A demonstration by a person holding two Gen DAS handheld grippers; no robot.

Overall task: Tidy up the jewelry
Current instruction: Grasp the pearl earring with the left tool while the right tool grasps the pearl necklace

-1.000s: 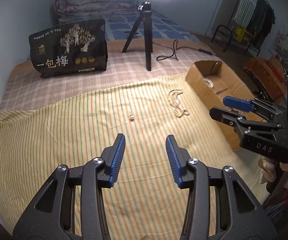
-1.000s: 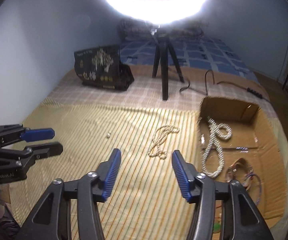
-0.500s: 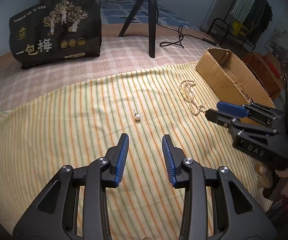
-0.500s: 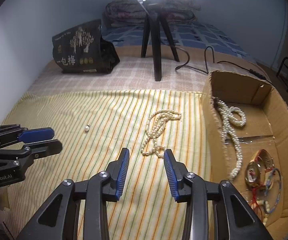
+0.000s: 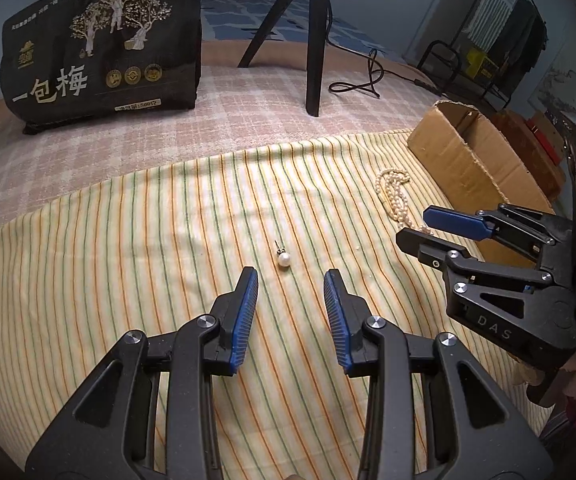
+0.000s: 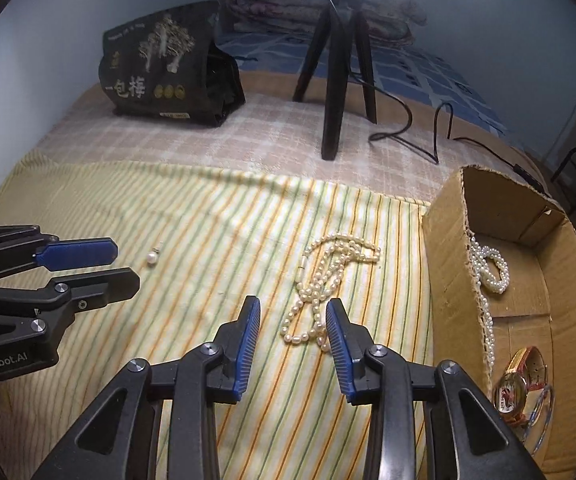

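Note:
A pearl stud earring (image 5: 284,258) lies on the striped yellow cloth (image 5: 128,240), just ahead of my open, empty left gripper (image 5: 291,280); it also shows in the right wrist view (image 6: 152,257). A cream pearl necklace (image 6: 323,288) lies bunched on the cloth, its near end between the tips of my open, empty right gripper (image 6: 292,310). The necklace also shows in the left wrist view (image 5: 395,196). A cardboard box (image 6: 447,264) at the right holds a white pearl strand (image 6: 487,268), a watch (image 6: 521,384) and bangles.
A black printed bag (image 5: 104,48) stands at the back left. A black tripod (image 6: 337,64) with a trailing cable (image 6: 403,128) stands behind the cloth. Folded bedding lies at the far back. A rack and clothes stand at far right (image 5: 487,44).
Both grippers have moved forward and lower. The left has closed in on the earring, the right on the necklace's near end. Both jaws are narrower than one second ago.

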